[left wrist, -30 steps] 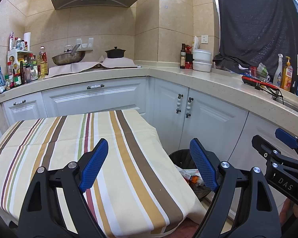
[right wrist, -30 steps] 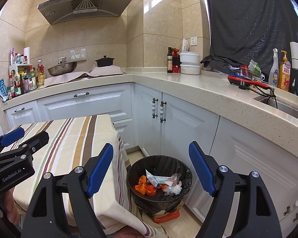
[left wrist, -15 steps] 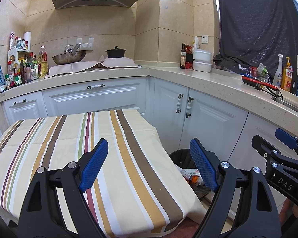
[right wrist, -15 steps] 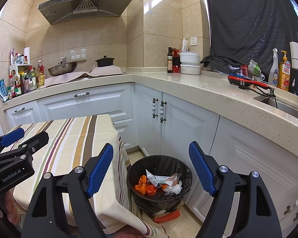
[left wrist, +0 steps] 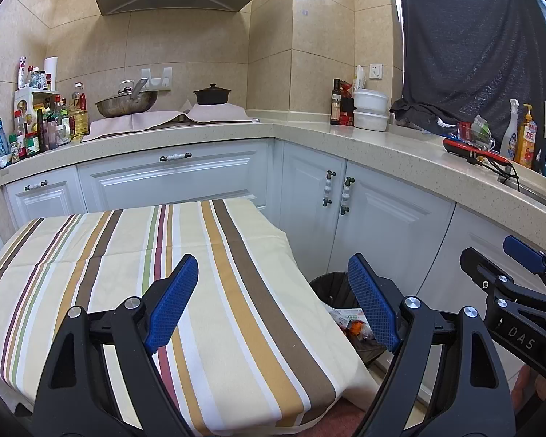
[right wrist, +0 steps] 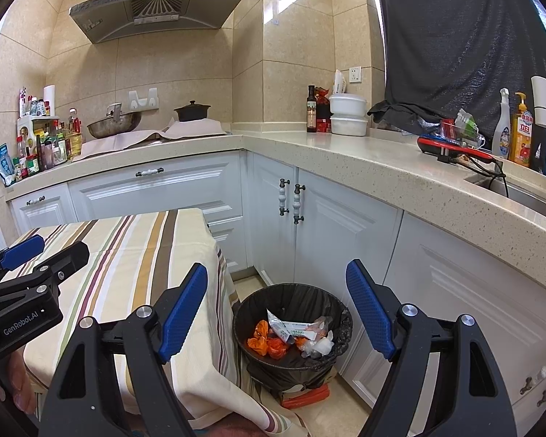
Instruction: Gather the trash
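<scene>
A round bin with a black liner (right wrist: 340, 318) stands on the floor beside the table, against the white cabinets. Inside it lie orange wrappers (right wrist: 264, 340), a white packet (right wrist: 291, 327) and clear plastic scraps. My right gripper (right wrist: 275, 304) hangs open above the bin, nothing between its blue pads. My left gripper (left wrist: 273, 298) is open over the near right corner of the striped tablecloth (left wrist: 127, 255), holding nothing. The left wrist view shows only part of the bin (left wrist: 327, 286) behind the right finger. Each gripper appears at the edge of the other's view.
An L-shaped counter (right wrist: 345, 153) runs behind and to the right, with white cabinet doors (right wrist: 331, 225) below. On it stand a wok, a black pot, bottles, white containers and dish soap. A sink (right wrist: 513, 189) sits far right. An orange object (right wrist: 305, 397) lies at the bin's base.
</scene>
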`<state>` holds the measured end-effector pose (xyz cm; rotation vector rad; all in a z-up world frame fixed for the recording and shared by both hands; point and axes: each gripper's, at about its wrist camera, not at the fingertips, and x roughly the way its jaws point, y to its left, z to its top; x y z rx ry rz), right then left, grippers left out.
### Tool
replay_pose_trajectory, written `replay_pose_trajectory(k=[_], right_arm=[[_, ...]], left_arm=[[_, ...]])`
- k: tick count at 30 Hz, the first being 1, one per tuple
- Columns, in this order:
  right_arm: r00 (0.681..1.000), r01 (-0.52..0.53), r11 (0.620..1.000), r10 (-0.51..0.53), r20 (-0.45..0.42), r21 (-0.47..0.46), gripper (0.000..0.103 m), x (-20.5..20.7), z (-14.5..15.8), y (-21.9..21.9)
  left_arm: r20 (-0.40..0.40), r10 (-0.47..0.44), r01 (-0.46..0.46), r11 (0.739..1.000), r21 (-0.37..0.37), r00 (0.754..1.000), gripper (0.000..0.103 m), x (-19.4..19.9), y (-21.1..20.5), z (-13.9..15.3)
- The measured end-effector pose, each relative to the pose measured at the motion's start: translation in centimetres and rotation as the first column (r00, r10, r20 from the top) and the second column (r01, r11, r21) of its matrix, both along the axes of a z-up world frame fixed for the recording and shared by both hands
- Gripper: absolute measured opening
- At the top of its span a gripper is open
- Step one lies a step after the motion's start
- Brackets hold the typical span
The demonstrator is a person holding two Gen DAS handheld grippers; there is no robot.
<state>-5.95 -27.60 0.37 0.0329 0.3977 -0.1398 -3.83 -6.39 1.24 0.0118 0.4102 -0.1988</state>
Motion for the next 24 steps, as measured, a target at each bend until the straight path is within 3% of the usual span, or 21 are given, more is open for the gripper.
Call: replay_pose_trajectory(k=[24], right_arm=[[1.000, 0.001, 1.000, -0.001, -0.001, 0.000, 0.076, -0.08, -0.15, 0.13]], left_arm=[[-0.009, 0.004, -0.004, 1.000, -0.003, 1.000, 0.082, 0.07, -0.16, -0.61]])
